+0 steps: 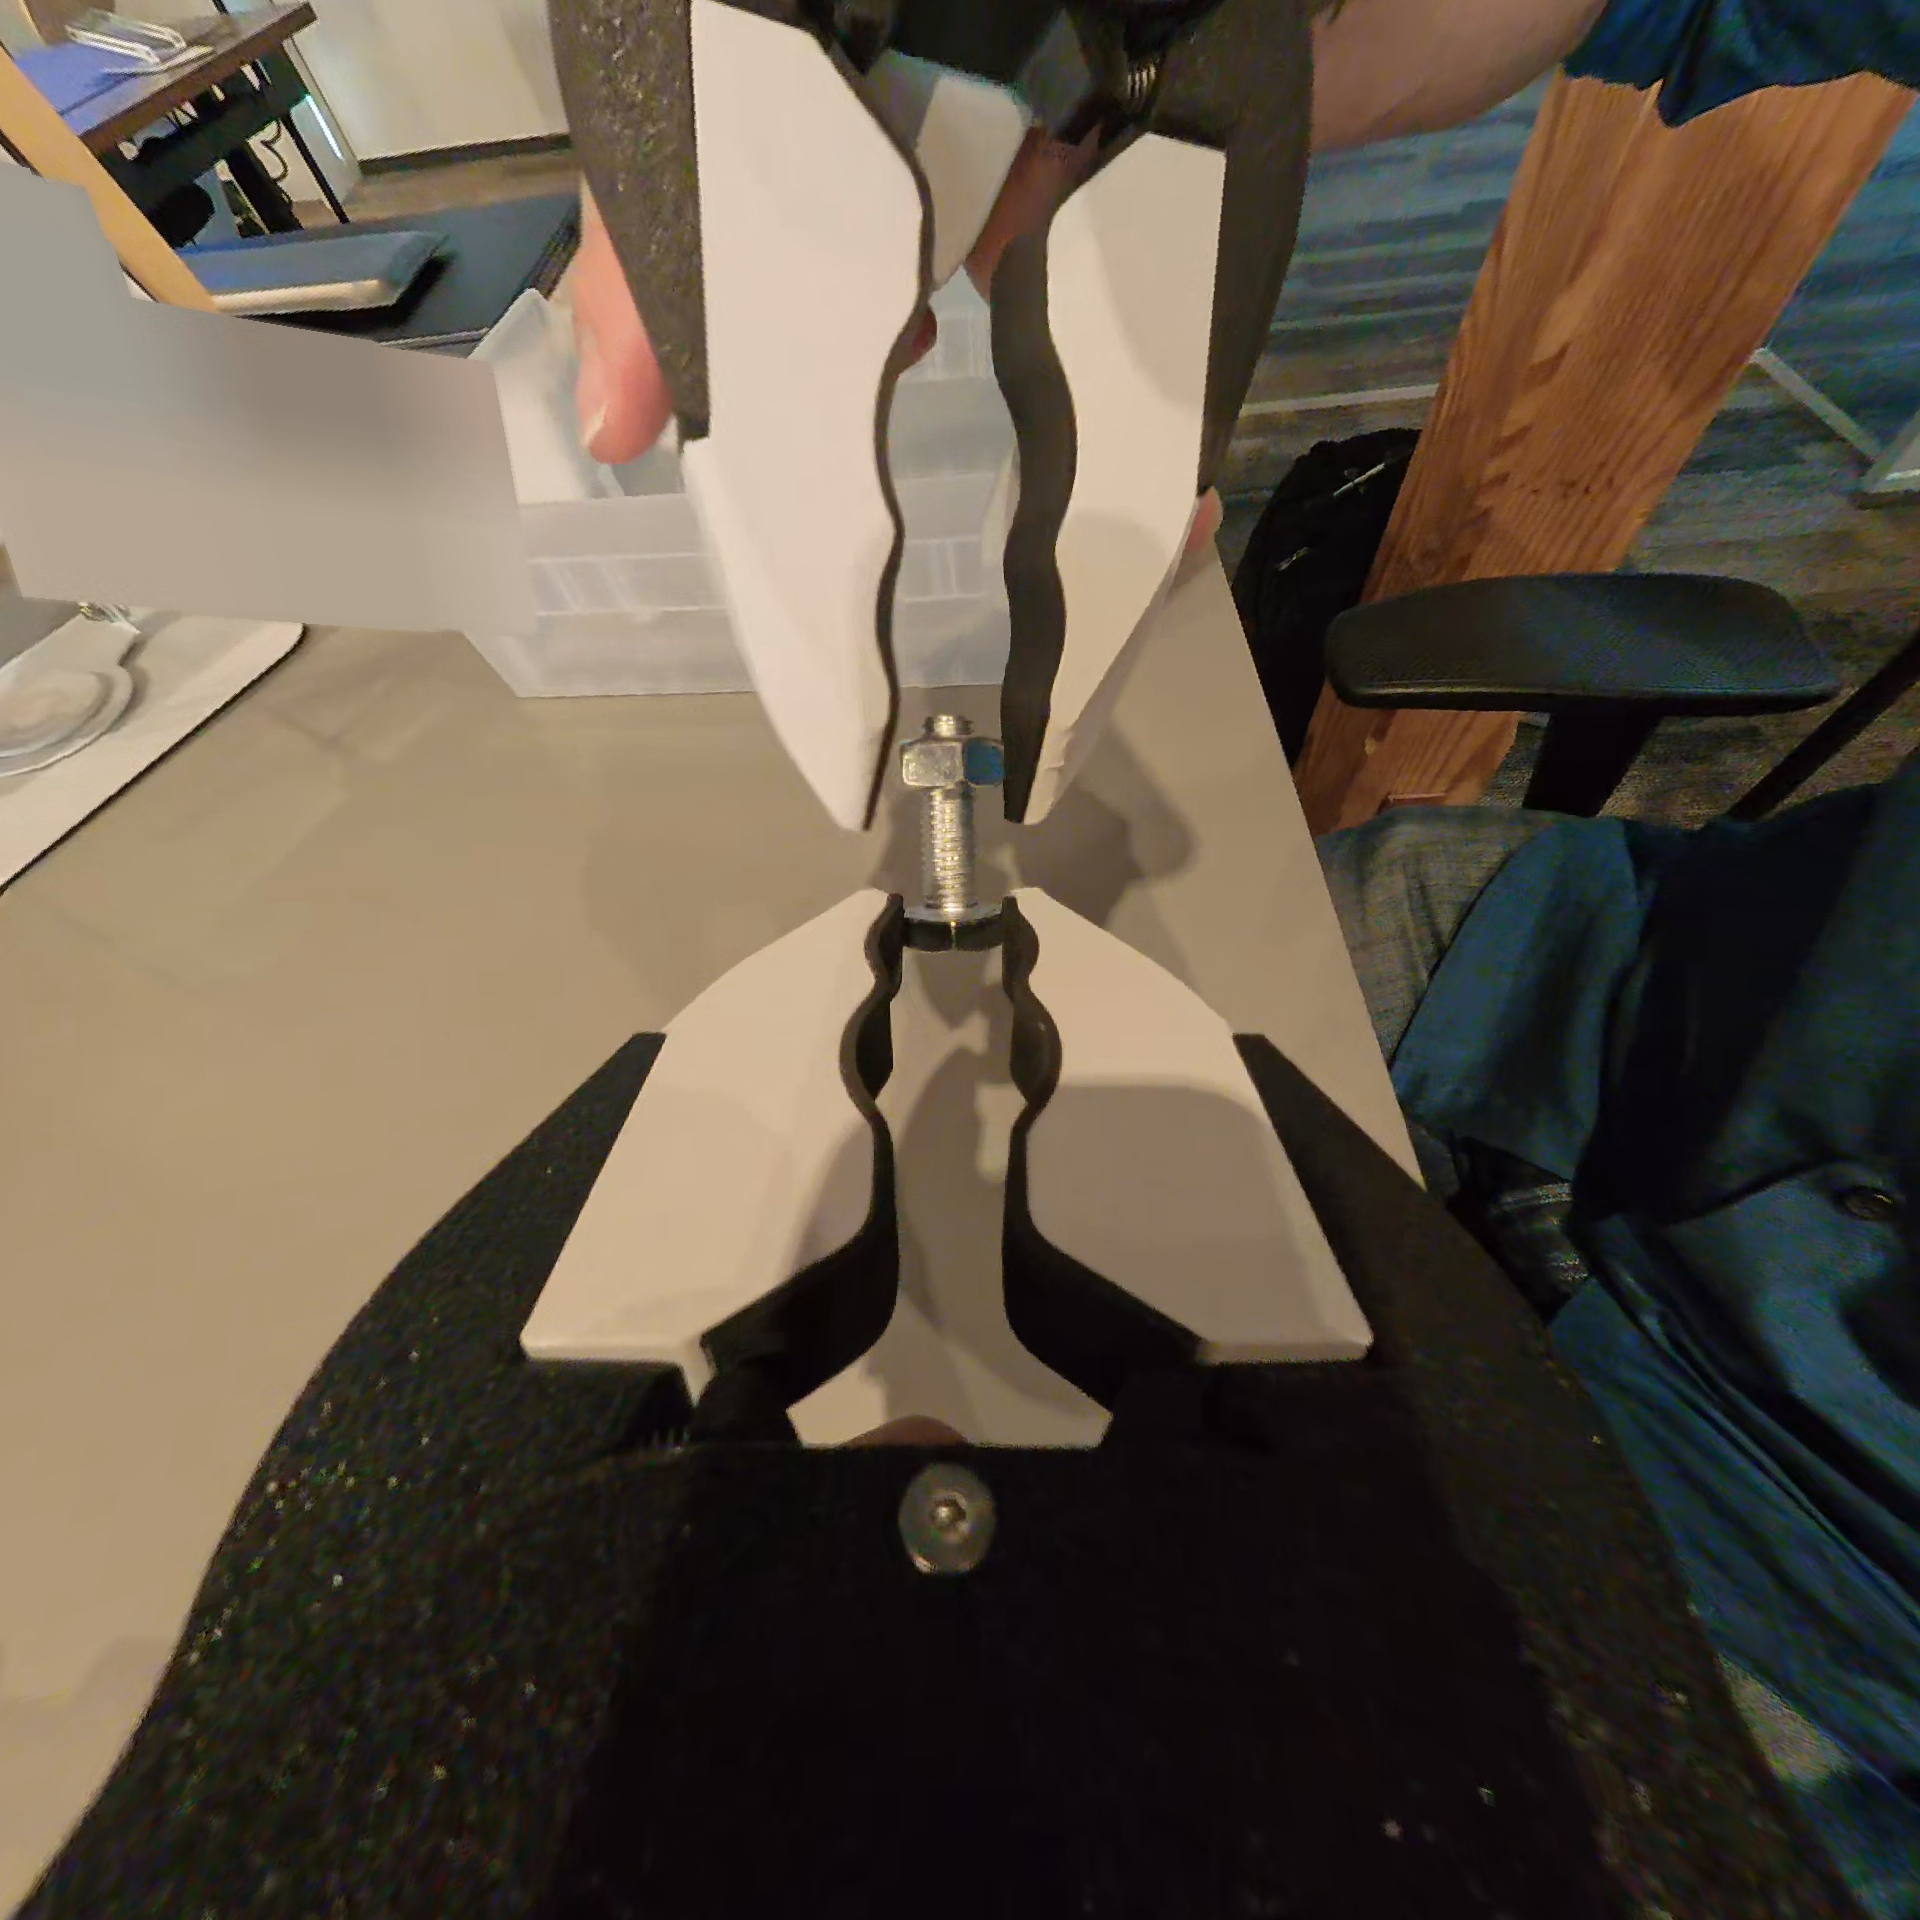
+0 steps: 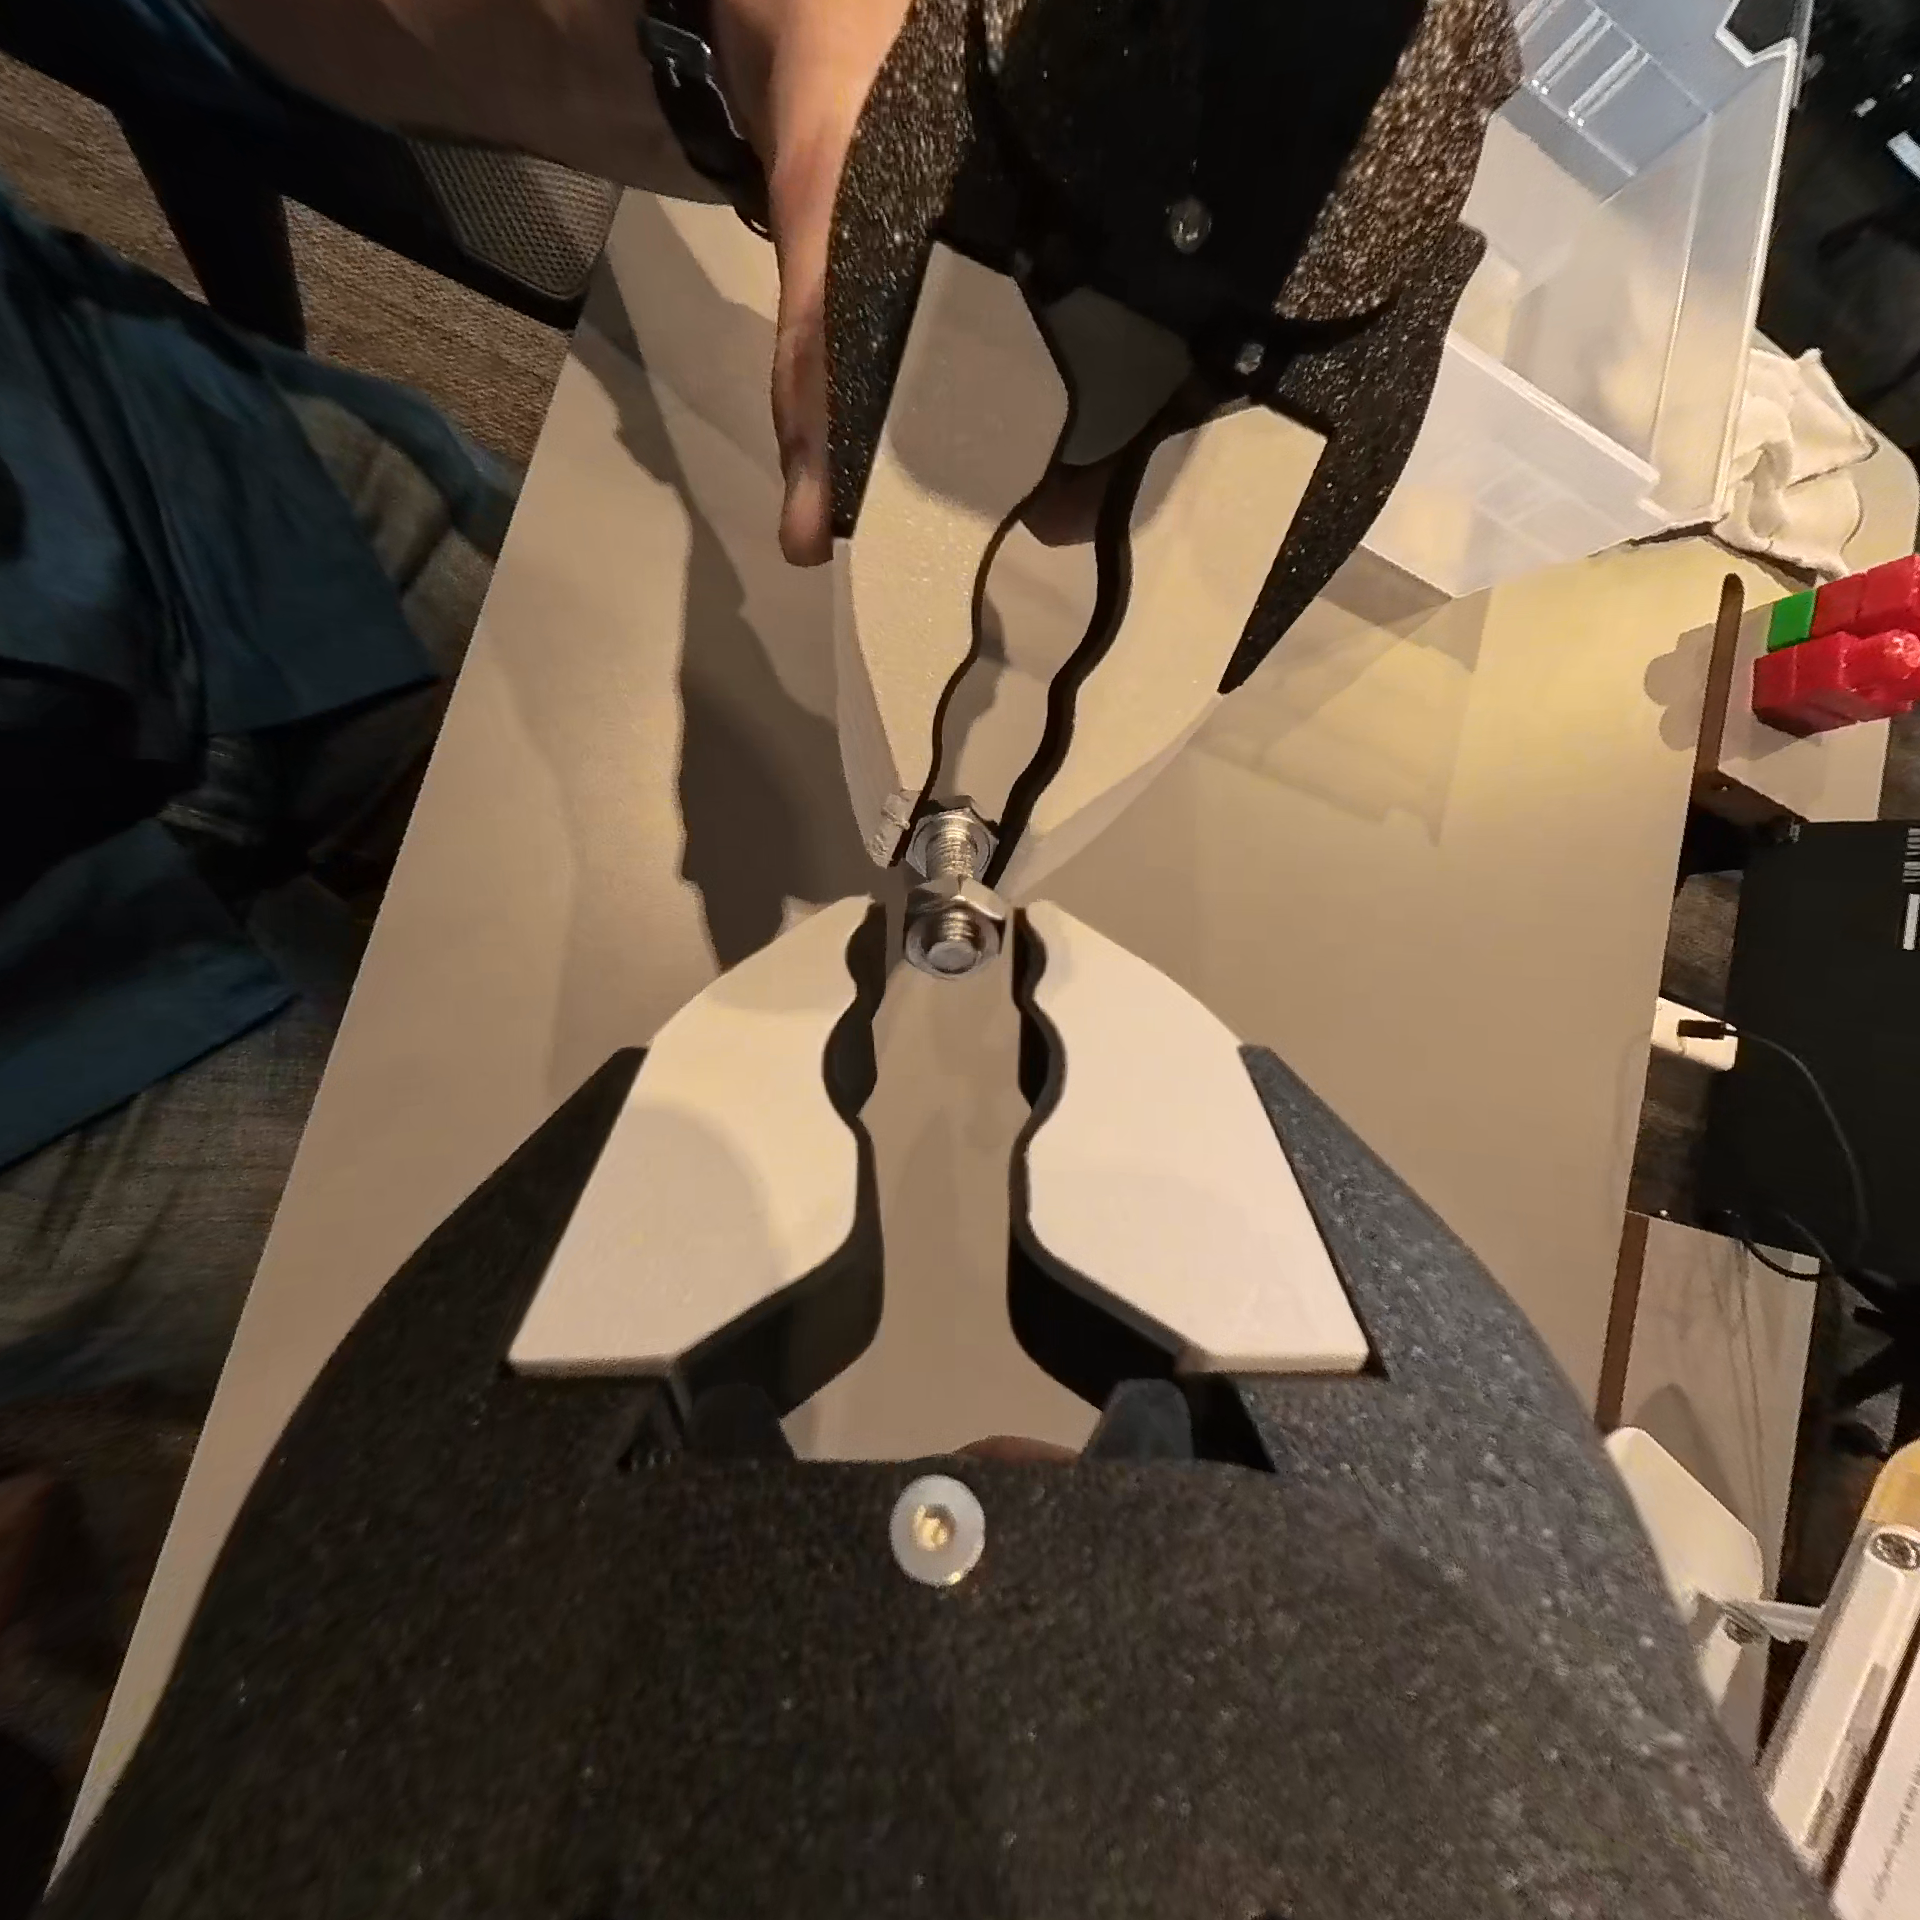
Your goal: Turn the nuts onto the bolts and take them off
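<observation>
A silver bolt [image 1: 943, 847] is held in the air above the beige table [image 1: 364, 935]. My left gripper [image 1: 948, 914] is shut on the bolt's head, with the threaded shaft pointing away from it. A silver hex nut [image 1: 948, 766] sits near the far end of the shaft. My right gripper [image 1: 940, 810] comes in from the opposite side, shut on the nut. In the right wrist view the nut [image 2: 951, 899] lies between my right gripper's [image 2: 951, 914] tips. The bolt's end faces the camera, and the left gripper [image 2: 940, 842] holds the head beyond.
A clear plastic drawer box [image 1: 623, 592] stands at the table's back. A black chair armrest [image 1: 1579, 644] and a wooden post [image 1: 1621, 395] are off the table's side. Red and green blocks [image 2: 1849, 644] and a black device [image 2: 1829, 1039] are beside the table. A person in blue clothing [image 1: 1714, 1247] sits close by. My left and right fingertips are right by each other.
</observation>
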`<state>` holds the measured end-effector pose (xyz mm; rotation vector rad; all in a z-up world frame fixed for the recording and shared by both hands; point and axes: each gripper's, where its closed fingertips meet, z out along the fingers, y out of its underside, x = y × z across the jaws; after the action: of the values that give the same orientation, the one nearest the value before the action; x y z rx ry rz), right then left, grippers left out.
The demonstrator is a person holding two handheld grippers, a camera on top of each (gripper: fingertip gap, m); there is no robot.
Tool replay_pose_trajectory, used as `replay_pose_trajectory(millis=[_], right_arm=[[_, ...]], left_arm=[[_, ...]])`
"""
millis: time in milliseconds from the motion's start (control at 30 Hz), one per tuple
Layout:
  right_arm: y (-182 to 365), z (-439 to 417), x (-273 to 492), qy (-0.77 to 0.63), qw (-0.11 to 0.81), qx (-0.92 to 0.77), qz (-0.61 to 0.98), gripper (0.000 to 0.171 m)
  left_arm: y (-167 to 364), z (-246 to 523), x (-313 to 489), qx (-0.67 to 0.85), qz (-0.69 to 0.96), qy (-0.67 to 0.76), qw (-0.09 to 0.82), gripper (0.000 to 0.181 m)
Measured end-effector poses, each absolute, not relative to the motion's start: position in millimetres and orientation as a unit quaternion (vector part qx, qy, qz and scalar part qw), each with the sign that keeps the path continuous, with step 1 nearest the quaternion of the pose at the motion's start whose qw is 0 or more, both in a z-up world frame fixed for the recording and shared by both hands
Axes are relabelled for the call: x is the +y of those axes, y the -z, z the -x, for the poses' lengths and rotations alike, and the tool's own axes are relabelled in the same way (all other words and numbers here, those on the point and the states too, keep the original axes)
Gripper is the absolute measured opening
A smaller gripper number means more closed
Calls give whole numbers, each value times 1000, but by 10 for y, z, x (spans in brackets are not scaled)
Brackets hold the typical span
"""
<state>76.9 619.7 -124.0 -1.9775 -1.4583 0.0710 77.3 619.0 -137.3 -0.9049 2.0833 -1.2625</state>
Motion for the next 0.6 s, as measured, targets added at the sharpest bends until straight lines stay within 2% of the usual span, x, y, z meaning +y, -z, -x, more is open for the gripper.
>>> replay_pose_trajectory(millis=[200,433,600], right_arm=[[1188,-757,6164,-76,335,-520,782,17],[1157,-808,6262,-292,276,-204,893,17],[1076,-768,6267,-489,226,-36,842,18]], left_arm=[[1363,-788,6199,772,333,464,280,17],[1329,-851,6348,773,347,392,358,17],[1313,-881,6367,776,342,359,391,17]])
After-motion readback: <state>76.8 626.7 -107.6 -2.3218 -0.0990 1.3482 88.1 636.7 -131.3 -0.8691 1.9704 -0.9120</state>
